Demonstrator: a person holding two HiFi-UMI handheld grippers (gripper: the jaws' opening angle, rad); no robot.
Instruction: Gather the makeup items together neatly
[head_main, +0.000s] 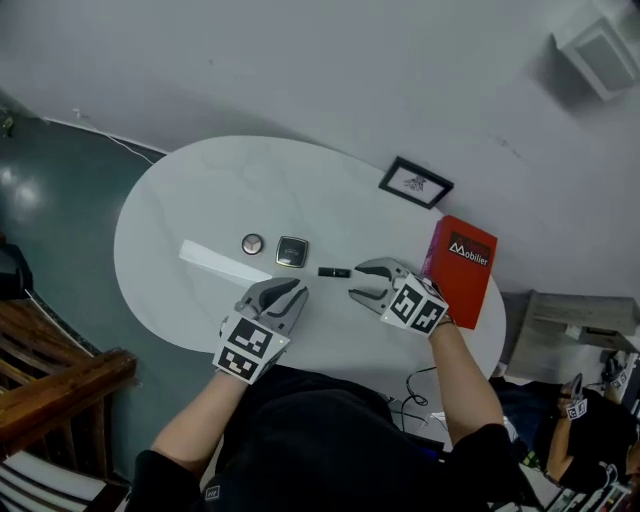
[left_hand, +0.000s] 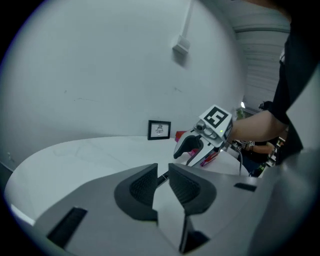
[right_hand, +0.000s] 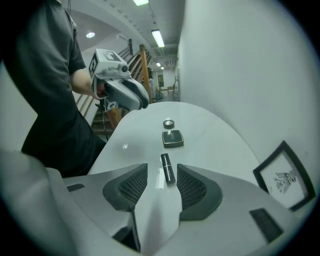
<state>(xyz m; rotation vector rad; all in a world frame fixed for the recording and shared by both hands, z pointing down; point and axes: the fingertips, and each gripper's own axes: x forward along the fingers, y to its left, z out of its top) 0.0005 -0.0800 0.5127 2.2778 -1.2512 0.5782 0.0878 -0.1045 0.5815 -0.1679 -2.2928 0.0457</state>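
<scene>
Head view, going left to right across the white oval table

- White strip: lies slantwise on the left half, towards the near edge.
- Round compact: just right of the strip's far end, near the table's middle.
- Square compact: lid closed, just beside the round one on its right, with a small gap between them.
- Left gripper: over the near edge, just on the near side of the square compact, tips pointing away from me and to the right. In its own view I see the pads standing a narrow slit apart with nothing gripped, so it is released and empty.
- Lipstick: black tube flat on its side, right of the square compact and slightly nearer the near edge. The two compacts and the lipstick form a loose row.
- Right gripper: at the lipstick's right end, tips pointing left along the row. In its own view I see the jaws well apart, with the tube's near end in the gap and neither pad touching it, so it is released too.
- Picture frame: black, stands by the far edge on the right half, well apart from the makeup.
- Red box: at the table's right end, just behind the right gripper
</scene>
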